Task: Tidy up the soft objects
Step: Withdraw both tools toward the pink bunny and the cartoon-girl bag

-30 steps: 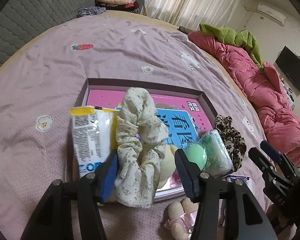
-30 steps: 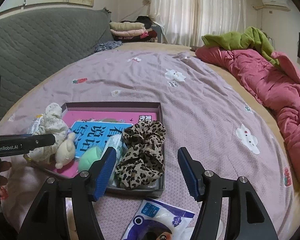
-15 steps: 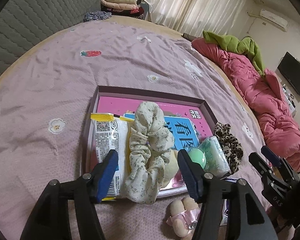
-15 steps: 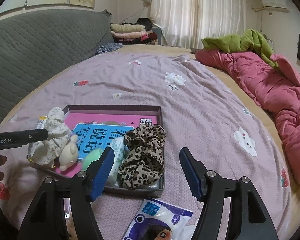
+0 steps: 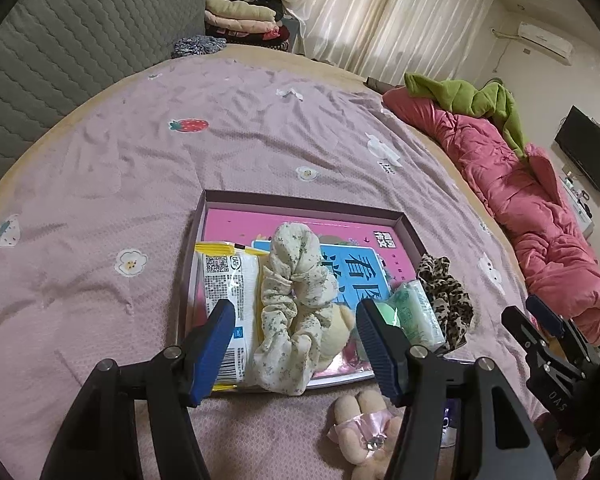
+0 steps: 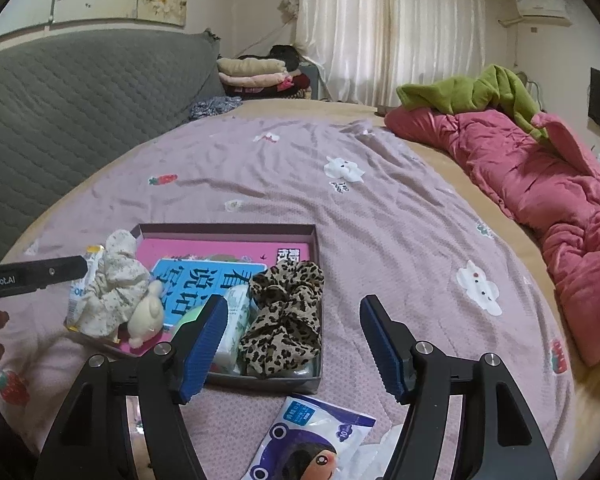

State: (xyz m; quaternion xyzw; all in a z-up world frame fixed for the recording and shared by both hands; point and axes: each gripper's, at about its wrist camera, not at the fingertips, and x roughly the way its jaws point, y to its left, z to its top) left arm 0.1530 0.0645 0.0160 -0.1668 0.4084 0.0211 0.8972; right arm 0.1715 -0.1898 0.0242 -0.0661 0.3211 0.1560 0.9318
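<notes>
- Left wrist view, far left: the grey quilted headboard [image 5: 60,52] rises behind the bed [image 5: 100,184], which is spread with a mauve cover printed with a strawberry and small flowers.
- The shallow tray [image 5: 300,200] lies on the bed, holding a pink book with a blue one on top.
- At the tray's left end a white snack packet [image 5: 228,280] with yellow edges lies flat, touching the floral scrunchie [image 5: 292,304] just to its right.
- The left claw [image 5: 296,344] hangs above the tray's near edge, released; its jaws have just been spreading, and the floral scrunchie shows between the blue pads with neither pressing on it.
- A cream plush toy [image 5: 336,336] peeks from behind the scrunchie; beside it sit a green ball [image 5: 390,312], a pale green tissue pack [image 5: 416,312] and the leopard scrunchie [image 5: 446,300] at the right end.
- On the bedcover near the tray lies a small plush with a pink ribbon [image 5: 360,428].
- Right wrist view: the right claw [image 6: 292,344] is also released, its jaws having just been widening, with nothing clamped; the leopard scrunchie lies behind the gap.
- Below it a purple cartoon packet [image 6: 312,436] rests on the cover.
- Far right: a pink quilt [image 6: 540,176] topped by a green garment [image 6: 472,92].
</notes>
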